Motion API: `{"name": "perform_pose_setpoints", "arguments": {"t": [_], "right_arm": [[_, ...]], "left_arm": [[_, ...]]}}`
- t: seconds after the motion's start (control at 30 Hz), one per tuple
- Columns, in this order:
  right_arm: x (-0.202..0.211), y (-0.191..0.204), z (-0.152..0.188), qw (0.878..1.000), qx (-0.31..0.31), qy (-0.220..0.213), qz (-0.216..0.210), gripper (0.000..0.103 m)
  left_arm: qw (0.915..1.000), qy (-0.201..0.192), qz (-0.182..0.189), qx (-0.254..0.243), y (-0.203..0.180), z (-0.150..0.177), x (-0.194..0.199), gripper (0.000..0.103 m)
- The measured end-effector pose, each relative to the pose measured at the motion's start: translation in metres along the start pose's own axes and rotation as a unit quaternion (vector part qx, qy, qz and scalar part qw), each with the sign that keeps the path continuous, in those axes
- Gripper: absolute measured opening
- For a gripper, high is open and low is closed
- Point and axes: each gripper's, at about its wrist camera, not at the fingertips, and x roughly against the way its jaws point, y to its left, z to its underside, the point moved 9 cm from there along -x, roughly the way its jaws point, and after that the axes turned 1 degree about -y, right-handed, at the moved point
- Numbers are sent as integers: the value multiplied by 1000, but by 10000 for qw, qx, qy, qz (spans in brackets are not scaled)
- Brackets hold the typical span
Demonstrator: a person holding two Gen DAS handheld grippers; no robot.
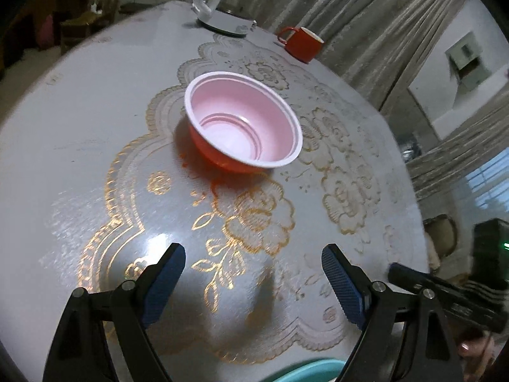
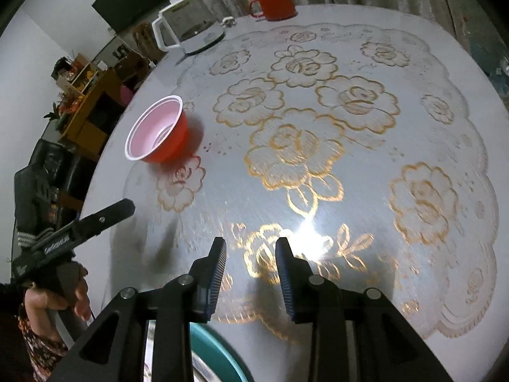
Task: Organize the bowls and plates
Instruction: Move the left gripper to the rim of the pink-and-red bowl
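Bowl (image 1: 243, 122), red outside and pale pink inside, upright and empty on the gold-flowered tablecloth (image 1: 254, 219), toward the table's left side in the right wrist view. Teal rim of a dish (image 1: 308, 372) at the near table edge, partly hidden behind both tools. Left gripper (image 1: 253, 281) spread wide above bare cloth, short of the bowl, nothing between its blue pads. Right gripper (image 2: 251, 275) narrow, also gripping nothing. Farther back, white kettle (image 1: 222, 3) and red mug (image 1: 300, 44) near the curtain (image 1: 366, 16).
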Motion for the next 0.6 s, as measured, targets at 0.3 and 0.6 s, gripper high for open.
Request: {"name": "perform_pose_setpoints", "arguments": {"t": [0.3,0.6], "right_arm": [[-32,23,-39,9996,-179,141,-183,32],[-61,49,-89,9971,-446,-33,-610,33]], "left_arm": [[9982,-238,237,495,18,-33,3,88],[9967,-487,218,611,27,-58,-1,85]]}}
